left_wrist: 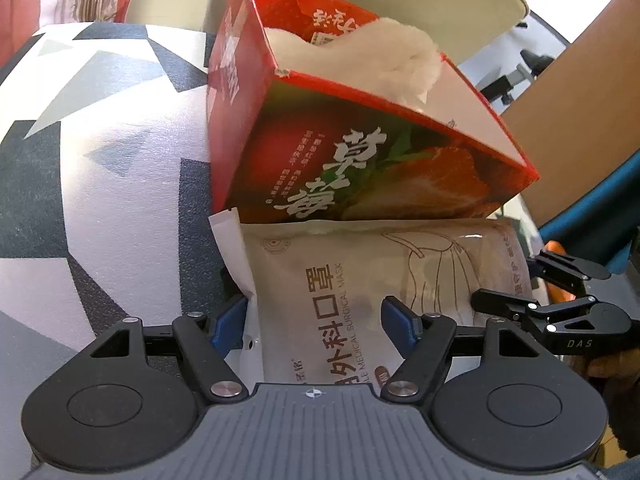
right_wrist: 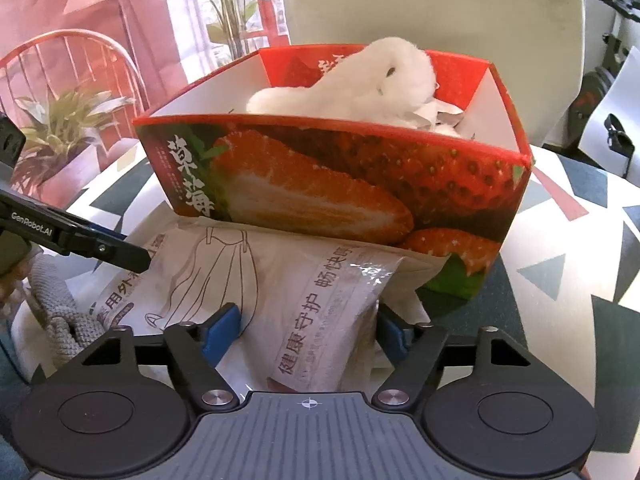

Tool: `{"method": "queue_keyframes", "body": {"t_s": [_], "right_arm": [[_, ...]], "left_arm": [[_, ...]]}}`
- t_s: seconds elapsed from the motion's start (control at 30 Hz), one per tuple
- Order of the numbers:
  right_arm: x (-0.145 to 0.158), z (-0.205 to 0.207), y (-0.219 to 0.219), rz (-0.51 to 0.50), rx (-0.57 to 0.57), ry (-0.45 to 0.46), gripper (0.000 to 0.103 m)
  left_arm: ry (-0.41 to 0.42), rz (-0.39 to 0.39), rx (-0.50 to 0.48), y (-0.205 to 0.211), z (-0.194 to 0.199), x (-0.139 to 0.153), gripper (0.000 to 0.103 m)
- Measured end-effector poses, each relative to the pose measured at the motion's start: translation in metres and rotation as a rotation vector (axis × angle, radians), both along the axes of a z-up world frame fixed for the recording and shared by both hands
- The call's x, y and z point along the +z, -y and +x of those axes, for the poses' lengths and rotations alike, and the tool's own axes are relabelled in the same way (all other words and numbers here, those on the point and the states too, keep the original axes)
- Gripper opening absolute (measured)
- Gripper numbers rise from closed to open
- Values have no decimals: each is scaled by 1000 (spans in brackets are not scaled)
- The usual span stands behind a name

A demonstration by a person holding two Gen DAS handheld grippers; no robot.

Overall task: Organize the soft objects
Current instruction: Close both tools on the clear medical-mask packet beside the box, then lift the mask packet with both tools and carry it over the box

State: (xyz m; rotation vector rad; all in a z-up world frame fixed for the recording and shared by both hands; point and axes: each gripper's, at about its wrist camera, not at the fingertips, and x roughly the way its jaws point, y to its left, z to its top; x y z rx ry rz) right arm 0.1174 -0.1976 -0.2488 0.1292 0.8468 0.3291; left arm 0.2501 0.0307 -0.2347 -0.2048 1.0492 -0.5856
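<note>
Two hand-held grippers meet over a mask pack on a table with a grey, black and white triangle-pattern cover. Nearest in the left wrist view, the left gripper has its blue pads either side of the pack's left part, the left pad at the pack's edge and the right pad lying on its printed face; whether they squeeze it cannot be told. In the right wrist view, the right gripper straddles the pack's right end, jaws partly spread, both pads close against the crinkled plastic; a firm pinch cannot be confirmed. A grey knitted sleeve shows at the near left there.

Just beyond, the pack's far edge is tucked under a red strawberry box, which sits tilted, its near side propped on the pack. The open-topped box holds a white fluffy toy and crumpled paper. Farther off stand a pale chair back and leafy plants.
</note>
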Motion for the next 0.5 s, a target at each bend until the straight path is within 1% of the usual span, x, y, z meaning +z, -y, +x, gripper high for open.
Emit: {"method": "queue_keyframes", "body": {"t_s": [0.1, 0.2, 0.37, 0.5], "right_arm": [[8, -3, 4, -4, 20, 14, 59], [18, -6, 6, -19, 57, 46, 54], [30, -8, 4, -65, 115, 87, 50], [30, -5, 1, -77, 117, 88, 50]], "left_arm": [[9, -22, 1, -4, -1, 2, 75], [12, -14, 6, -11, -1, 3, 75], [-23, -22, 34, -15, 5, -3, 75], [-33, -21, 32, -5, 8, -7, 77]]}}
